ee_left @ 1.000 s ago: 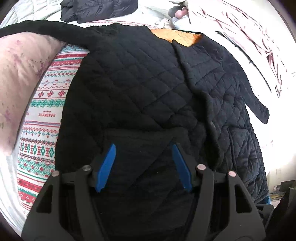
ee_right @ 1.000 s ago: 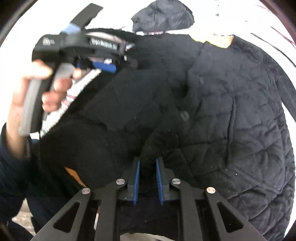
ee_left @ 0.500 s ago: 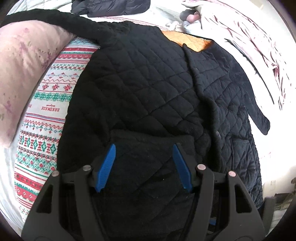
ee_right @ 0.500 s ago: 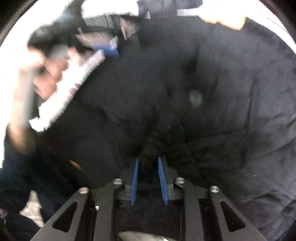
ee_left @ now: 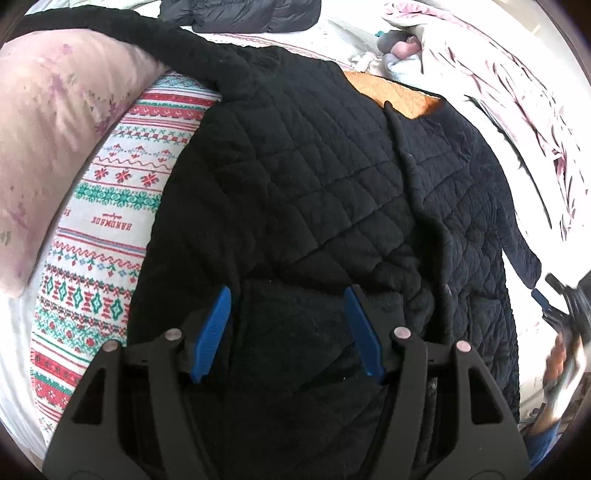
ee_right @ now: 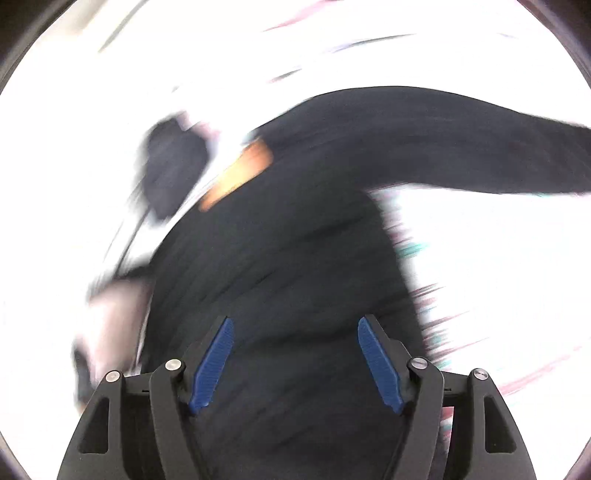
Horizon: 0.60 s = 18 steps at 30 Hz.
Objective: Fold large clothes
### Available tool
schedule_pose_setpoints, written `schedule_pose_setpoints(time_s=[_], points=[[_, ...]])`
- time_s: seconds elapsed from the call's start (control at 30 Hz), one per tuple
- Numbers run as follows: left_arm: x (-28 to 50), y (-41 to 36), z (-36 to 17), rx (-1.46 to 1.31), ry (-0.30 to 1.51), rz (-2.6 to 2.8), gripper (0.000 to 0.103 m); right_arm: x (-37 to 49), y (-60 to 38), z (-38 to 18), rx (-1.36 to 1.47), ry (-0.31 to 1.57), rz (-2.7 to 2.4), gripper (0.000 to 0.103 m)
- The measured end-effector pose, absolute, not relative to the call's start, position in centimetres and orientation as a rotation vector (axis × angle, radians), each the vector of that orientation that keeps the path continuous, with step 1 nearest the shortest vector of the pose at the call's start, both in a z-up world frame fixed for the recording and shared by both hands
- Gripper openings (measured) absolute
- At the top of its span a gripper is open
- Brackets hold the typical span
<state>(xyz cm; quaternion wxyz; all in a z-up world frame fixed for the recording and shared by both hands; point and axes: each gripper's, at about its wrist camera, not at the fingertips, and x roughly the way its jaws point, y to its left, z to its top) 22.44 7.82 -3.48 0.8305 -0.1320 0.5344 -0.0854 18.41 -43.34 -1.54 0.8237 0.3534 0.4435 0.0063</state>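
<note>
While the black quilted jacket (ee_left: 295, 177) lies spread across the bed, front side up, your left gripper (ee_left: 288, 332) hangs over its lower hem with the blue pads (ee_left: 212, 334) standing well apart. Dark fabric fills the gap between them, but neither pad presses on it, so that side is released, holding nothing. One sleeve (ee_left: 122, 33) trails off toward the upper left, draped over the pink pillow (ee_left: 55, 147); the other runs out past the jacket's right edge. An orange lining (ee_left: 402, 96) peeks out at the collar. Under the jacket's left flank you've got the patterned blanket (ee_left: 107, 229) with its red and green bands, and a second dark garment (ee_left: 240, 14) sits bunched at the top of the bed. Rumpled pale bedding (ee_left: 517, 92) fills the upper right.

Over on the right wrist view, everything is smeared with motion blur! Your right gripper (ee_right: 295, 358) has its jaws opening, the pads (ee_right: 212, 365) already wide apart and clear of the cloth. The jacket (ee_right: 295, 240) shows as a dark mass beyond them, a sleeve (ee_right: 480, 155) stretching off to the right. From the left view, your right gripper (ee_left: 565, 306) appears at the far right edge, blurred, beside the jacket.
</note>
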Motion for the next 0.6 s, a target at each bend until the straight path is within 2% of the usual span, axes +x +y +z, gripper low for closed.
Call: schedule_pose_setpoints(time_s=[0.1,0.17,0.4,0.53,0.57,0.6], points=[[22.8,7.3,-3.6,-0.265,1.138,-0.187,0.065,18.4,-52.2,-4.8,1.038,0.814,-0.152,0.071],[23.1,6.8,-3.6,-0.257,1.132,-0.196,0.065,17.5,-56.3,-6.0,1.124,0.723,-0.248,0.071],[23.1,4.0,-3.0,-0.237,1.074,-0.294,0.065,17.9,-62.2,-9.1,1.197,0.628,-0.430,0.071],[22.5,1.3,-2.4,-0.195,1.025,-0.377,0.065,19.1,-64.1,-8.8,1.172,0.558,-0.457,0.071],[22.4,0.8,-2.3,-0.191,1.017,-0.390,0.066,19.4,-64.0,-8.6,1.160,0.546,-0.478,0.068],[22.2,0.1,-2.3,-0.190,1.010,-0.409,0.066,19.8,-63.8,-8.3,1.150,0.542,-0.487,0.053]])
